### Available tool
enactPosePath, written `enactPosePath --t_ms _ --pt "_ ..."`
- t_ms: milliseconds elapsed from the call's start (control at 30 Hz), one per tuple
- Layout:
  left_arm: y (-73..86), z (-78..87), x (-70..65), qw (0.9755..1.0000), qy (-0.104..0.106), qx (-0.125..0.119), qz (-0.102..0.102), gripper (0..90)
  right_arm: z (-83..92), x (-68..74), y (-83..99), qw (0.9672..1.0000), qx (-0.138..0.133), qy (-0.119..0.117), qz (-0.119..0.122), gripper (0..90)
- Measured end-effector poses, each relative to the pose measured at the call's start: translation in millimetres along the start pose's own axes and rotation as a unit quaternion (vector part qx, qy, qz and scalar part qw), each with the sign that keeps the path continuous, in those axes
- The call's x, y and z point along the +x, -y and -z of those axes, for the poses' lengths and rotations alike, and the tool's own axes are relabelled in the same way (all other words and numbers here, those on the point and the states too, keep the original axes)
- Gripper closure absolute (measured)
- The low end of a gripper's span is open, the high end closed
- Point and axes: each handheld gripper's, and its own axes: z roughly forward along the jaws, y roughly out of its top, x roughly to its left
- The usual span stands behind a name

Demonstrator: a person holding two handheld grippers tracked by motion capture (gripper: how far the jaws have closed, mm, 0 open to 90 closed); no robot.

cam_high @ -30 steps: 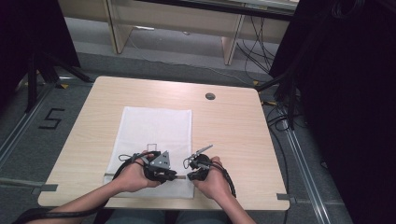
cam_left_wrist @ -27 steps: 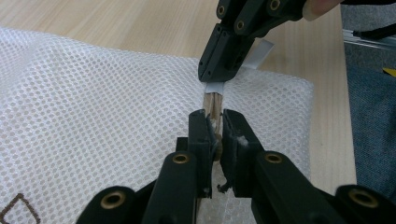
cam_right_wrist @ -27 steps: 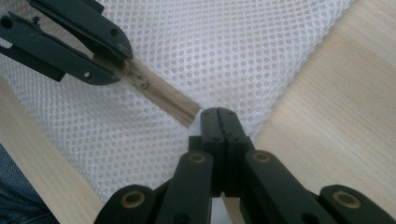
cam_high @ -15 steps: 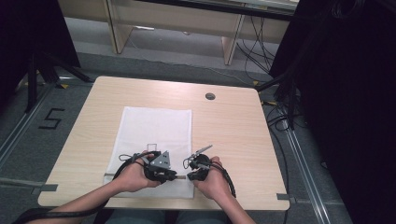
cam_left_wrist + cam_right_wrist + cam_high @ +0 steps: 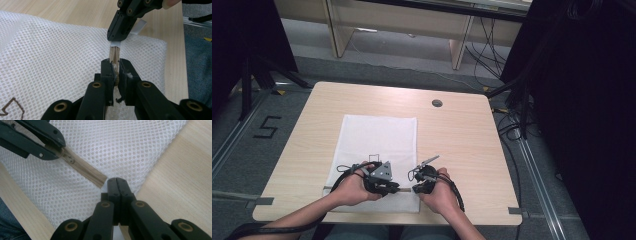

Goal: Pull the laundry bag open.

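Two hand-held grippers work the tan zipper [image 5: 86,171] of a white mesh laundry bag [image 5: 379,140].
Left hand-held gripper [image 5: 115,71] pinches the zipper pull; right hand-held gripper [image 5: 117,185], clamped on the bag's end, should anchor while left draws straight.

Lying flat on table [image 5: 472,135], toward its near-left part: mesh bag [image 5: 379,137]. Running along bag's near edge: zipper [image 5: 86,171]. Sitting at that edge, side by side: left gripper [image 5: 393,189] left, right gripper [image 5: 416,188] right. Sitting behind bag, toward far-right: table hole [image 5: 437,103].
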Motion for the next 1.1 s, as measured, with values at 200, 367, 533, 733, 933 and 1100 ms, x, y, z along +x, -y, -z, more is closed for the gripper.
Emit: enactPosePath --t_ms 200,367,533,733,933,1100 --pt "0.5 1.8 -0.6 1.0 0.0 -0.005 0.004 81.9 -0.3 -0.7 0.3 1.0 -0.002 -0.004 -0.002 90.0" --pt "2.2 3.5 -0.1 0.9999 -0.001 -0.004 0.01 81.9 -0.7 -3.3 0.1 0.9999 -0.009 -0.006 0.01 90.0" --pt "2.1 4.0 -0.3 0.9999 -0.001 -0.005 0.012 81.9 -0.9 -3.2 0.2 0.9999 -0.009 -0.003 0.011 90.0" --pt "3.7 7.0 0.7 0.9999 -0.002 -0.004 0.012 81.9 0.0 -2.0 0.7 1.0 -0.007 -0.004 0.001 90.0" --pt "3.6 8.2 1.7 1.0 -0.003 -0.003 0.001 81.9 -0.1 -1.7 0.6 1.0 -0.007 -0.004 0.001 90.0" --pt "3.8 9.3 0.8 0.9999 -0.005 0.002 0.012 82.0 0.1 -2.1 0.8 1.0 -0.007 -0.006 0.001 90.0"
